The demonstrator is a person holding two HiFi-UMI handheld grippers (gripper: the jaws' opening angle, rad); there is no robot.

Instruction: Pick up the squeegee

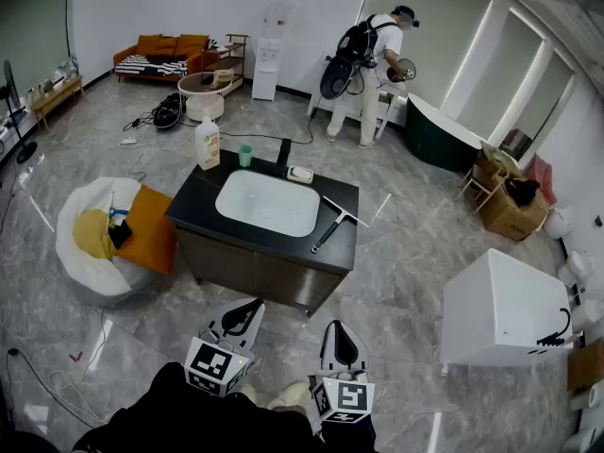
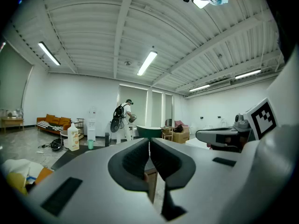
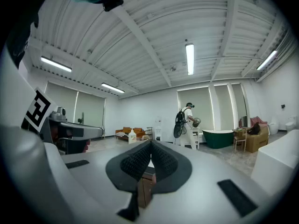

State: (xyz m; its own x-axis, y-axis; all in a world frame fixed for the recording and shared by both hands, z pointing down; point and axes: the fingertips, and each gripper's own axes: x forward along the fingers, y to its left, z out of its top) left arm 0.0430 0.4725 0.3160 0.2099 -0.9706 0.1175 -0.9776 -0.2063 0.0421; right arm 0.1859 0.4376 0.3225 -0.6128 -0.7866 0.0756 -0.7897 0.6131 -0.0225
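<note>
Two grippers hang low in front of the person, well short of the vanity counter; neither has anything in it. The left gripper has its jaws pressed together with nothing between them, and the right gripper is likewise closed tight and empty; both point roughly level toward the counter.

The squeegee lies flat on the black top at the right side, just right of the white sink basin; its pale blade head sits toward the far right corner and its dark handle runs back toward the near edge, ending close to the rim. Further left and far along the top stand a soap bottle, a green cup and the black faucet, all well apart from the squeegee; a second person works at the far wall.

I'd judge the squeegee a light thing, its handle stiff and slim, its blade edge probably soft rubber that would flex if pinched; the smooth handle could slip or roll on the glossy top. The handle's middle looks the sensible place to take hold, jaws set across it; the right gripper is the nearer one, and it would need to open first.
</note>
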